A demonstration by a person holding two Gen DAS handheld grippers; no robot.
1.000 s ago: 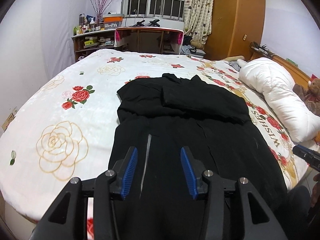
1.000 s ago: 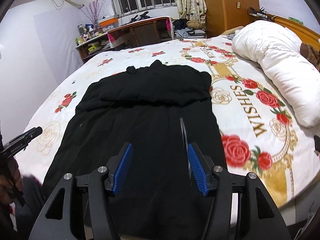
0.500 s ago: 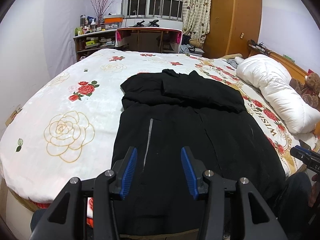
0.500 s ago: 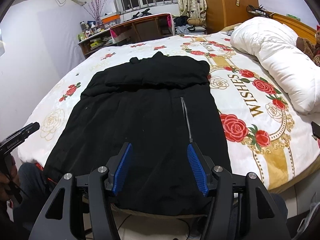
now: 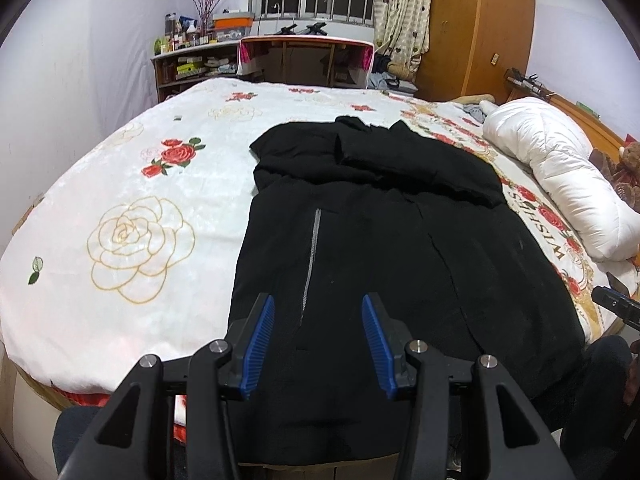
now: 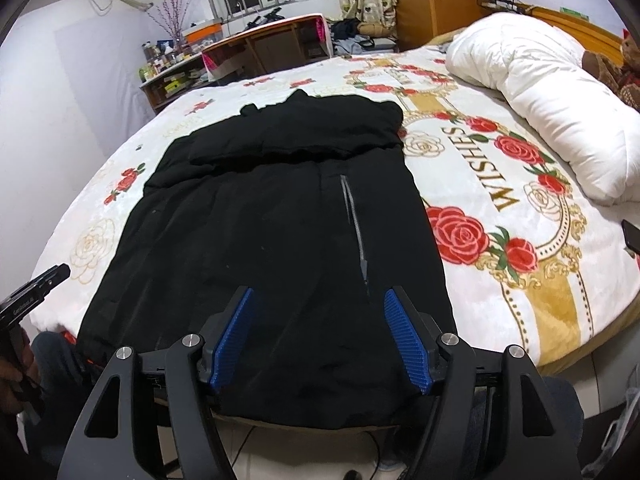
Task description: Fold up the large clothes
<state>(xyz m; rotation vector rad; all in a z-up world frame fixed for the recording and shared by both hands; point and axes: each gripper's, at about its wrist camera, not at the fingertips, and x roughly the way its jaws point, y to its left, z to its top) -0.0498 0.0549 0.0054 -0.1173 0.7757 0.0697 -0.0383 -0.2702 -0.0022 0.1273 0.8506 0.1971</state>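
Black coat [image 5: 384, 248] is laid flat on the rose-print bedspread [image 5: 132, 184], hem hanging over the near bed edge, upper part folded across at the far end; a zipper [image 5: 312, 256] is seen on each side. Left gripper [image 5: 318, 340] is held above the hem, jaws parted, nothing between them. Right gripper [image 6: 318, 336] is held likewise, jaws opening, empty. White duvet [image 6: 560, 96] is bunched at the right, apart from the coat.
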